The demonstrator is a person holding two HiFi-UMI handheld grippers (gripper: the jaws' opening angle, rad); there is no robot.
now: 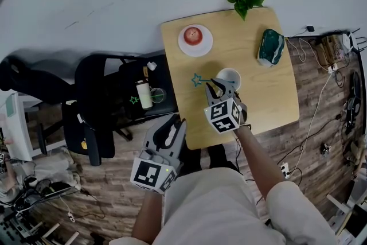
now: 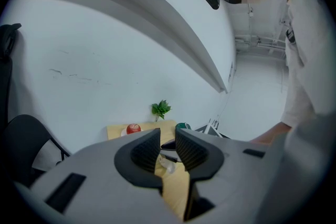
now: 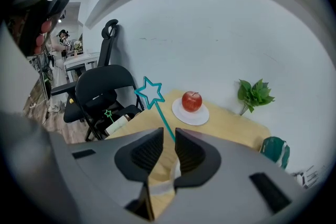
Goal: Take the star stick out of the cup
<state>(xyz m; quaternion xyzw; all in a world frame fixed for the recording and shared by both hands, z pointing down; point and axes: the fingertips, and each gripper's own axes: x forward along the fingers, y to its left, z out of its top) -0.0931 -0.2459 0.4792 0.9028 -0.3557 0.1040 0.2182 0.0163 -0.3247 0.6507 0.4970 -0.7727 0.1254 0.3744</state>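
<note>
The star stick (image 3: 150, 92) is being propped at a lean in the round white cup (image 1: 229, 77), near the middle of the pale wooden table (image 1: 269, 94). Its thin teal shaft is being straddled by the jaws of the right hand-held gripper (image 3: 169, 147). Those jaws are being held slightly apart, with a gap wider than the shaft, so the ribbed dark pads are judged not yet to be pressing on it. This gripper is being angled downward over the cup's rim, presumably so that the slender shaft is being caught low, beneath its open, outlined star. The left hand-held gripper (image 1: 172, 130) is being held off the table, near the person's lap. Its jaws are a little apart and empty, probably so that it is being spared any part in the pull. A glossy red apple (image 1: 192, 35) is being carried on a round white plate (image 1: 205, 47) further off
</note>
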